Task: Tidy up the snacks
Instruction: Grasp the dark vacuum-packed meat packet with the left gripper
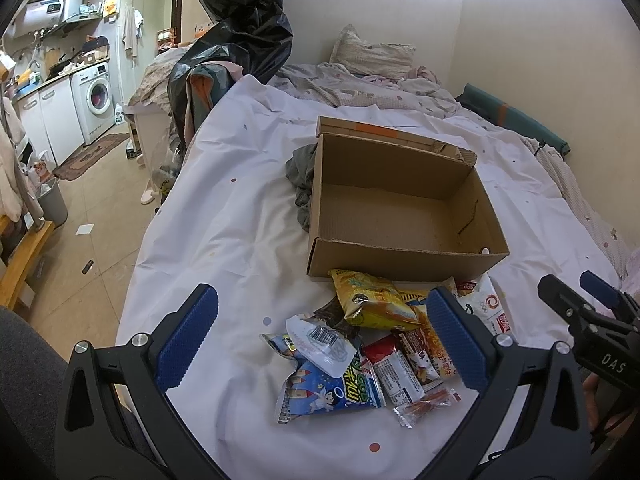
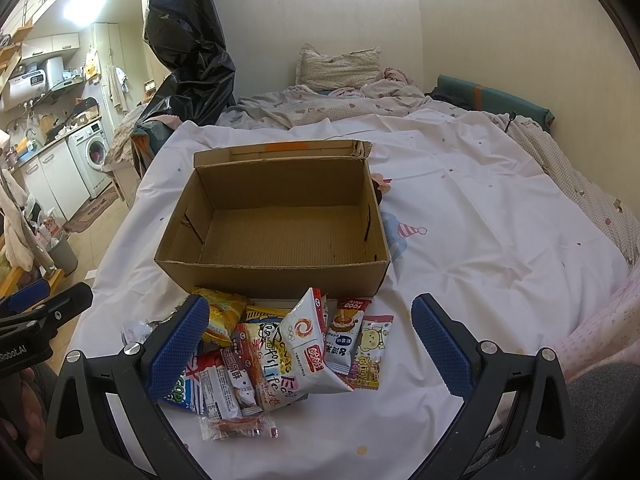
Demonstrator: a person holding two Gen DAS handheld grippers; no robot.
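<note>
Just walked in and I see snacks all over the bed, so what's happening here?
A person holds a gripper in each hand over a pile of snack packets on the bed sheet. The left gripper and right gripper are both open, holding nothing. The cardboard box behind the pile is empty, so no packing has been done yet.

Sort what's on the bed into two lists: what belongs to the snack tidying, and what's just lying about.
For the job:
- pile of colourful snack packets
- empty open brown cardboard box

Lying about:
- crumpled grey cloth beside the box
- black plastic bag
- patterned pillow
</note>
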